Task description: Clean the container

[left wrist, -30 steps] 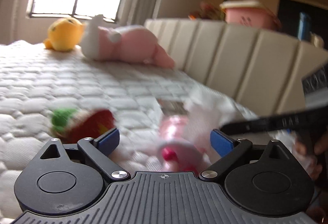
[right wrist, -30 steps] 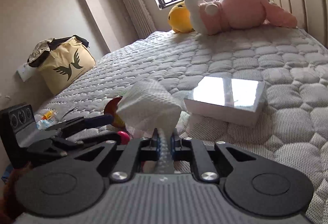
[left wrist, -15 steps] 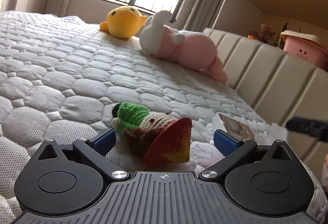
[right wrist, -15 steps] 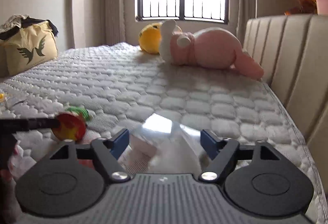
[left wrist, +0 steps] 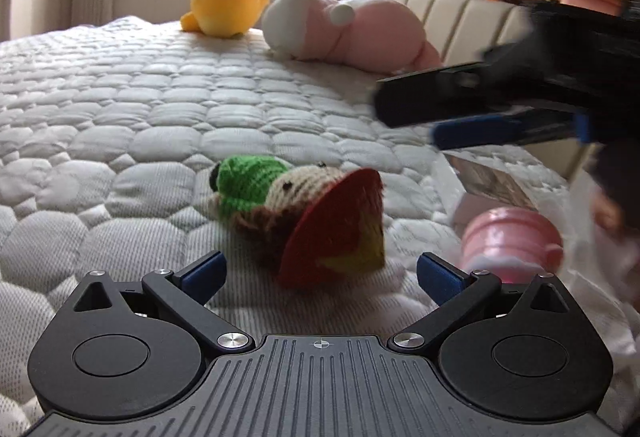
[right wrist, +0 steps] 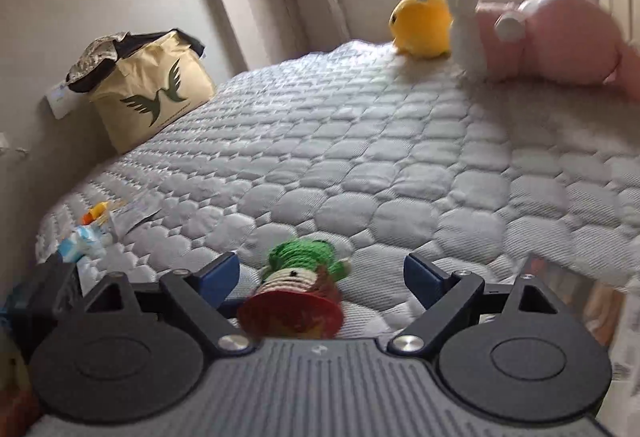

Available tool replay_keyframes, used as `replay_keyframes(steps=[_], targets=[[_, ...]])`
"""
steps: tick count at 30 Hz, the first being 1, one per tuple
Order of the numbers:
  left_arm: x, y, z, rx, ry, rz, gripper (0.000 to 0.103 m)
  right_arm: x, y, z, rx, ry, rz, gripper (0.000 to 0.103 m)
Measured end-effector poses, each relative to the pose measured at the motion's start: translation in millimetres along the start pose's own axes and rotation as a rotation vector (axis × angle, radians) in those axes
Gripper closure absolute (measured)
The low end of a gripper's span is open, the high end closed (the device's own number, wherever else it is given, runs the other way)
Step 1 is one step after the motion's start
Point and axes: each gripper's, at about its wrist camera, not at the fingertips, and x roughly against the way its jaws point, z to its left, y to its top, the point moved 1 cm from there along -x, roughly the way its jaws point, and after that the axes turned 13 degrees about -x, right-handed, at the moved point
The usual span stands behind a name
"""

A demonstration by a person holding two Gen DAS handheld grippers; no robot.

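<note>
Left wrist view. The left gripper [left wrist: 319,274] is seen with its jaws spread wide and nothing between them, low over a quilted mattress [left wrist: 120,141]. A crocheted toy [left wrist: 300,217], green, brown and red, is laid on its side just beyond the fingertips. The pink container [left wrist: 510,243] is found at the right, beside the right fingertip, resting on white tissue [left wrist: 600,277], with a box [left wrist: 488,181] just behind it. The right gripper [left wrist: 460,113] is shown blurred at upper right, above the container. A yellow plush [left wrist: 228,5] and a pink plush [left wrist: 352,29] are placed far back by the window.

Right wrist view. The right gripper [right wrist: 321,278] is held released and empty, with the crocheted toy [right wrist: 298,297] between its fingertips, untouched. A beige bag [right wrist: 152,93] is stood at the left wall. The container is not shown here.
</note>
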Motion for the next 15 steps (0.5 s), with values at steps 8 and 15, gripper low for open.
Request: replay_keyframes(steps=[8,15], targets=[[35.7,-20.0,-3.8,-0.019,-0.074,-0.1,0.0,-89.3,15.6,-2.9,-0.047,-0.006,0.291,0.034],[48.7,-20.0,-22.7,-0.163,0.061,-0.123,0.0,-54.2,-13.5,7.3,-0.232,0.047,0.33,0.046]])
